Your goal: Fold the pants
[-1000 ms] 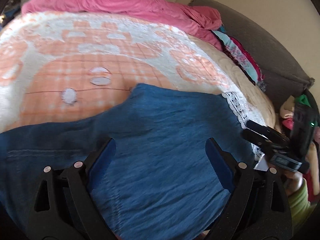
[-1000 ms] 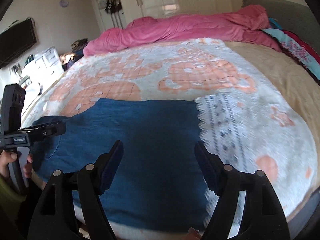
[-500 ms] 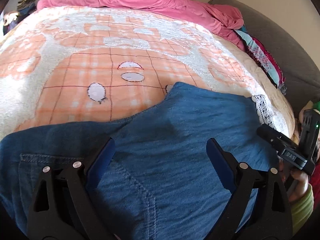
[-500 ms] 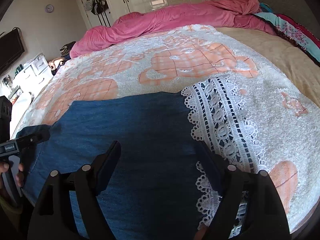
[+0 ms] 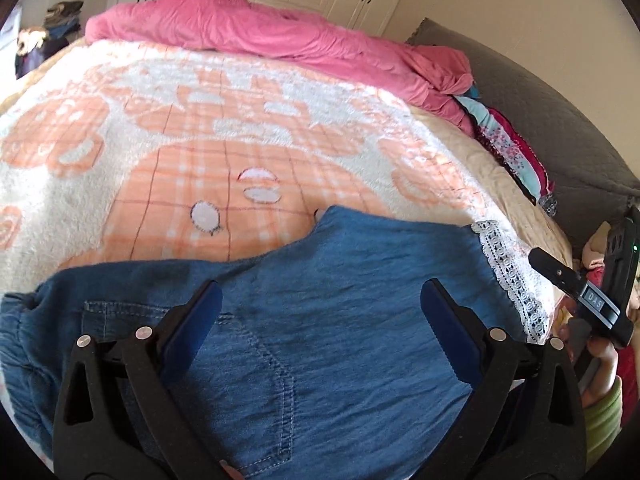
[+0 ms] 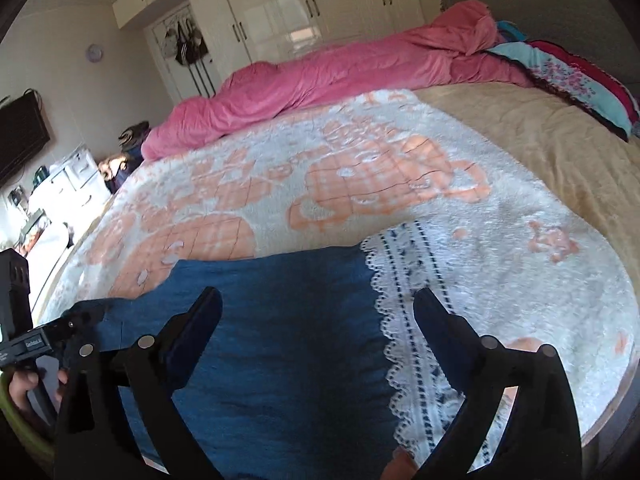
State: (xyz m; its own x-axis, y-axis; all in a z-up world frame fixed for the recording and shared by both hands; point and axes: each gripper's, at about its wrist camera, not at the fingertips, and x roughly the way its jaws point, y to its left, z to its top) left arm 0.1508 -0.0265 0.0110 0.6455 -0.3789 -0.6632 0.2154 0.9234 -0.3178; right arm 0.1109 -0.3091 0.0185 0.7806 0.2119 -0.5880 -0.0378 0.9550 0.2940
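— Both tongs, how are they standing?
— Left tongs [image 5: 320, 312] are gaping wide over the pants [image 5: 320, 320], pinching nothing; their jaws have just been opening, with the denim lying below them rather than between the pads. Right tongs [image 6: 316, 320] are doing the same: spread wide, having just been opening, hovering over the pants [image 6: 280, 340] near the lace hem [image 6: 412, 320].
— Where are the pants lying?
— They are lying flat on the near edge of the bed, on top of the orange-and-white blanket [image 5: 200, 140], well apart from the pink duvet [image 5: 260, 32] bunched along the far side.
— How are they looking?
— Blue denim, folded over so one layer is covering another. At the left end, the gathered waistband [image 5: 20, 340] and a stitched back pocket [image 5: 248, 344] are showing. At the right end, the white lace hem [image 5: 508, 280] is trimming the leg. Cloth is lying fairly smooth, with faint creases.
— Anything else showing?
— In the left wrist view, a hand [image 5: 600, 360] is gripping the right tongs' handle at the far right, a green sleeve [image 5: 600, 412] below it.
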